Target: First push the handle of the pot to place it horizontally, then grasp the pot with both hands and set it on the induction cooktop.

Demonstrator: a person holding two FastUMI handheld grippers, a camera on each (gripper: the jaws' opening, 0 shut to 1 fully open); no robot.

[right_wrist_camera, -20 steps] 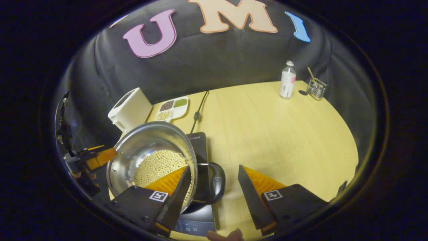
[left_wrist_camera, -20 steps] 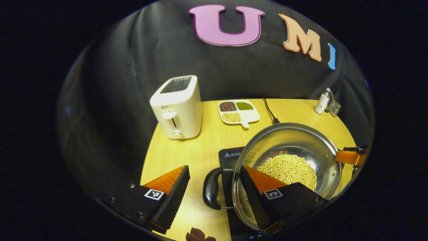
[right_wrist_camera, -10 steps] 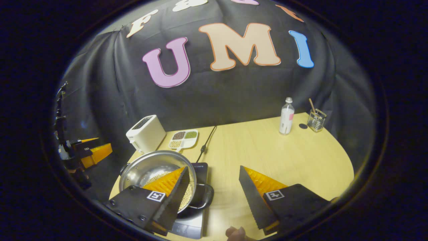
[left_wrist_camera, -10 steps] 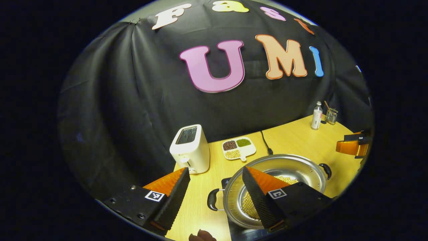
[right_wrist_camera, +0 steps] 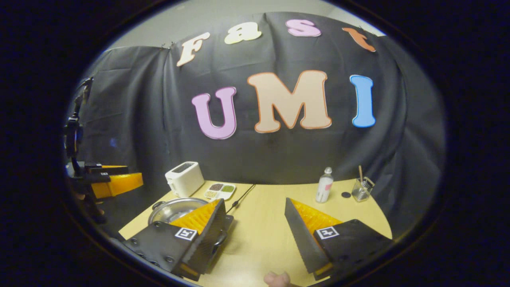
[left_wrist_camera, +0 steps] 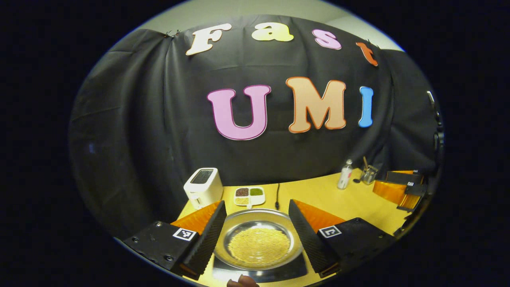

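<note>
- Table [right_wrist_camera: 275, 223] is carrying toaster [left_wrist_camera: 203, 187], divided bean dish [left_wrist_camera: 249, 196] and bottle [right_wrist_camera: 324, 190] along the back.
- Pot [left_wrist_camera: 259, 243] of soybeans is sitting on the induction cooktop [left_wrist_camera: 261, 273], near the table's front edge.
- Left gripper [left_wrist_camera: 255, 235] is hovering above the pot, jaws wide open, holding nothing.
- Right gripper [right_wrist_camera: 255, 235] is hanging over bare table beside the pot, jaws wide open.

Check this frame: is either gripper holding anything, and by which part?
Nothing is held. Left gripper and right gripper are open, clear of the pot on the cooktop.
</note>
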